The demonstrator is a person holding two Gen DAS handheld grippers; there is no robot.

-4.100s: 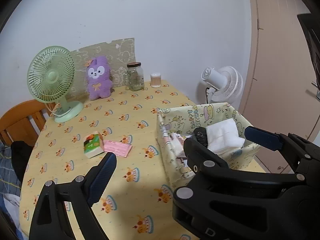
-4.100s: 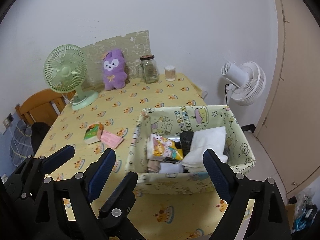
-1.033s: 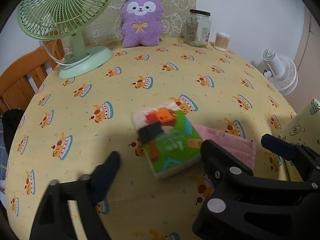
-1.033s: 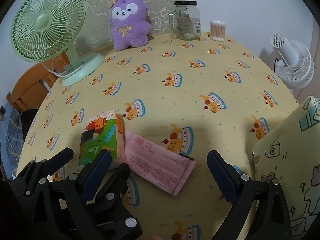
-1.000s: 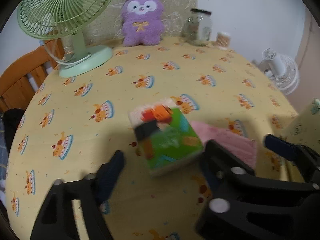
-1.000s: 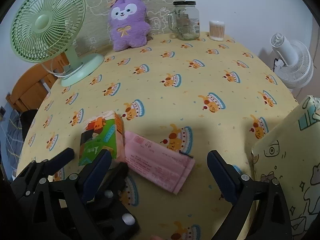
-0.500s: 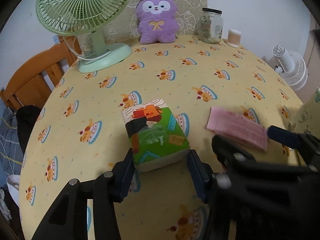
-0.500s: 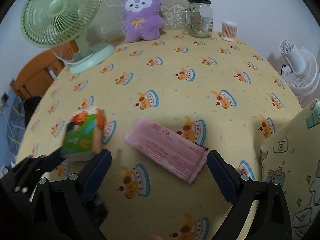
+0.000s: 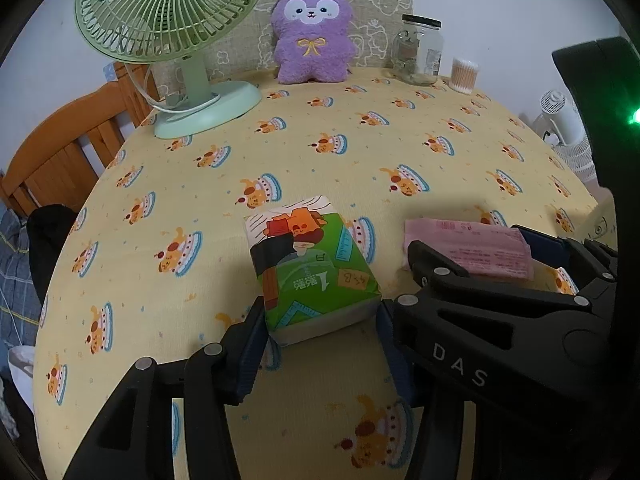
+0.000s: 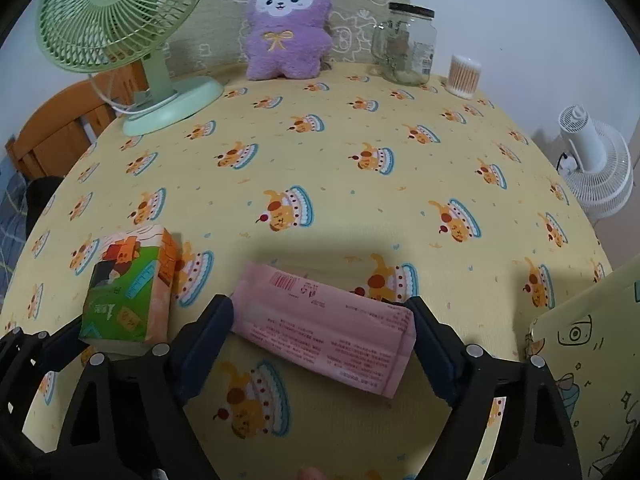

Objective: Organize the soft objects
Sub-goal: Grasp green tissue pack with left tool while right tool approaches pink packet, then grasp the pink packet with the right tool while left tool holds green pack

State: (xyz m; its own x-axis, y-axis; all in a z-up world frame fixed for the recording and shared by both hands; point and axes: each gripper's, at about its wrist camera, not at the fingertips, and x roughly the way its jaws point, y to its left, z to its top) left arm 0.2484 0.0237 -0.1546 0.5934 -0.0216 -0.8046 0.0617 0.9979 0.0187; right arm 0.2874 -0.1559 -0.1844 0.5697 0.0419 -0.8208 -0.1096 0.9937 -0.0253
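Tissue pack (image 9: 310, 266), low in the middle, looks light and squishy; left gripper (image 9: 318, 326) squeezes its near sides. Right gripper (image 10: 322, 330) is closing around the floppy pink pack (image 10: 324, 326); grab its ends.

Fabric bin (image 10: 592, 344) cut off at right edge.

Both wrist views angled down, close over table (image 9: 320, 152); share tissue pack (image 10: 128, 292).

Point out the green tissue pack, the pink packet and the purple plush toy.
green tissue pack (image 9: 316, 268), left wrist view, printed top face
pink packet (image 10: 324, 326), right wrist view, middle of top face
purple plush toy (image 10: 286, 28), right wrist view, chest by the bow
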